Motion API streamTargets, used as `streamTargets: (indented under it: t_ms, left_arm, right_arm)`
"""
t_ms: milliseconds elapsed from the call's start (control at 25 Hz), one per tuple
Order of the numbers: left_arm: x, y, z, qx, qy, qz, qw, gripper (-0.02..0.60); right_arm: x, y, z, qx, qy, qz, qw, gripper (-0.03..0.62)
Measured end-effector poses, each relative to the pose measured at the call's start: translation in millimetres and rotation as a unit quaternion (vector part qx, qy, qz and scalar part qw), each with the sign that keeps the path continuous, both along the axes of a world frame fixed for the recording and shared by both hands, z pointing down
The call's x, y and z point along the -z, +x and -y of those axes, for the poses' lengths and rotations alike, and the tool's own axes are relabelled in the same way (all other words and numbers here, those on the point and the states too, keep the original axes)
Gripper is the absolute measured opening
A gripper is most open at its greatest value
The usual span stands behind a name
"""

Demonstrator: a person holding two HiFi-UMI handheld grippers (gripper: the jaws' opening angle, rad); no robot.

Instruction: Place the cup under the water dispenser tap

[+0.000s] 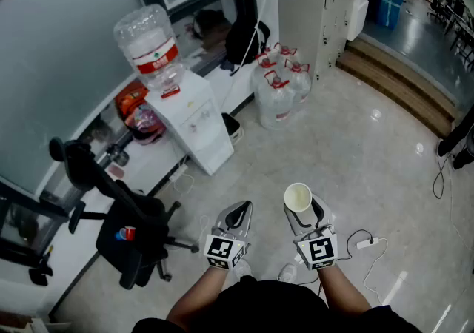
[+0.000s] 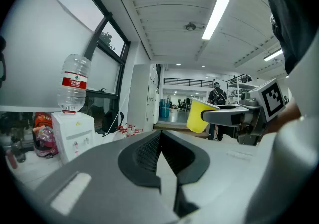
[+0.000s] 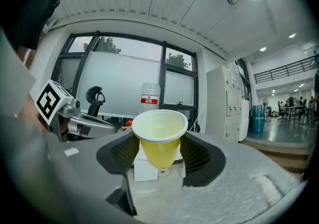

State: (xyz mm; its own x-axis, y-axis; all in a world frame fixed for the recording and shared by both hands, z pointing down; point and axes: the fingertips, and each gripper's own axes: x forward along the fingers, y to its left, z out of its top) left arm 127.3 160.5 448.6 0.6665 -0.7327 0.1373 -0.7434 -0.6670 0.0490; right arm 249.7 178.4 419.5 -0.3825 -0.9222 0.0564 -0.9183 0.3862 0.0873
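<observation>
A yellow paper cup (image 1: pixel 298 197) sits upright and empty between the jaws of my right gripper (image 1: pixel 303 210), which is shut on its sides. In the right gripper view the cup (image 3: pixel 159 141) covers most of the white water dispenser (image 3: pixel 143 170) standing far ahead. That dispenser (image 1: pixel 197 122) stands against the window wall with an upturned clear bottle (image 1: pixel 149 50) on top, well away from both grippers. My left gripper (image 1: pixel 238 214) hangs beside the right one, shut and holding nothing. In the left gripper view the dispenser (image 2: pixel 73 136) is at the left and the cup (image 2: pixel 198 115) at the right.
A black office chair (image 1: pixel 127 229) stands at the left, between me and the window wall. Several full water jugs (image 1: pixel 278 89) cluster right of the dispenser. A power strip with its cable (image 1: pixel 368 243) lies on the floor at the right. Wooden steps (image 1: pixel 404 83) rise at the far right.
</observation>
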Motion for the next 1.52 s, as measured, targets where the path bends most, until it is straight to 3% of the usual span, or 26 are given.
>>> streamTargets:
  t_ms: [440, 920, 1240, 1520]
  left_arm:
    - [-2.8, -46.2, 3.2, 0.017, -0.005, -0.005, 0.9998, 0.017]
    - [-1.5, -123.4, 12.1, 0.003, 0.008, -0.006, 0.9999, 0.017]
    - [-10.6, -139.7, 25.6, 0.009, -0.005, -0.012, 0.9999, 0.017]
    - [-17.2, -150.4, 71.6, 0.042, -0.014, -0.005, 0.999, 0.017]
  right_arm:
    - [-4.3, -27.7, 4.5, -0.015, 0.004, -0.003, 1.0, 0.263]
    - [4.6, -90.1, 10.5, -0.042, 0.018, 0.006, 0.999, 0.268]
    - [4.5, -106.6, 31.3, -0.033, 0.015, 0.003, 0.999, 0.268]
    - [3.8, -105.7, 82.7, -0.013, 0.012, 0.015, 1.0, 0.268]
